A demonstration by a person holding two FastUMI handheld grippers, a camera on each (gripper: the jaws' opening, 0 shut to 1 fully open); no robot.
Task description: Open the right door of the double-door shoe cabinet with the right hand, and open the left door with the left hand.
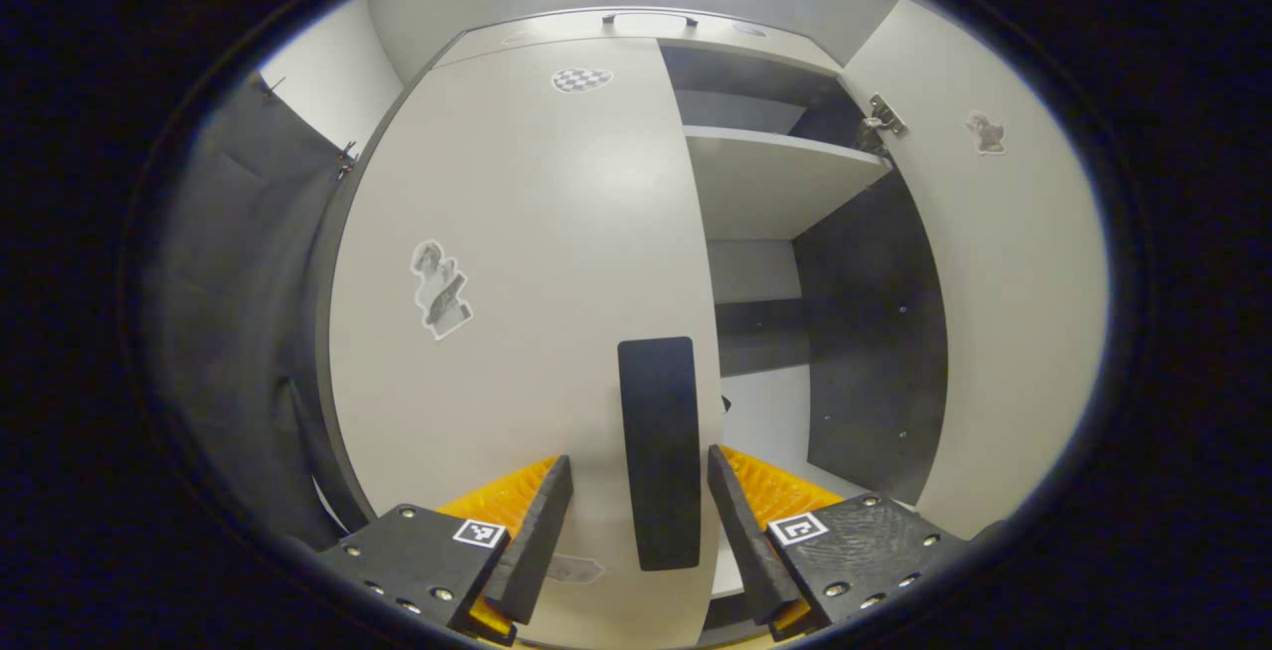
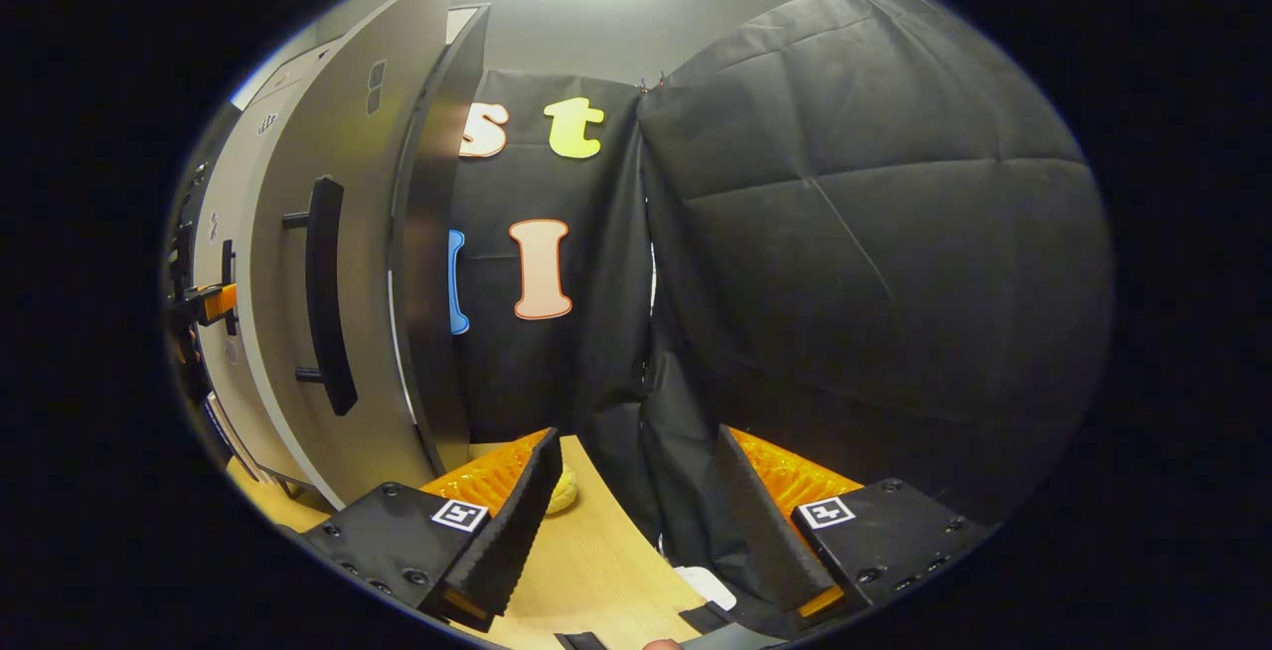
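Note:
In the left gripper view the cabinet's left door (image 1: 517, 262) is pale grey and stands closed. Its black vertical handle (image 1: 658, 451) lies between the spread fingers of my left gripper (image 1: 641, 521), which is open, with a gap on both sides of the handle. The right door (image 1: 1004, 302) is swung open at the right, baring the shelves (image 1: 775, 173). In the right gripper view that open right door (image 2: 368, 262) with its black handle (image 2: 323, 292) stands to the left. My right gripper (image 2: 636, 521) is open, holds nothing, and is apart from the door. The left gripper (image 2: 209, 304) shows small at the far left.
Black cloth wall (image 2: 855, 262) hangs close ahead of the right gripper. Below it lies a wooden surface (image 2: 586, 561) with a small yellow object (image 2: 563, 491) and a white object (image 2: 708, 585). Stickers (image 1: 439, 288) dot the left door. A hinge (image 1: 882, 118) shows at the right door's top.

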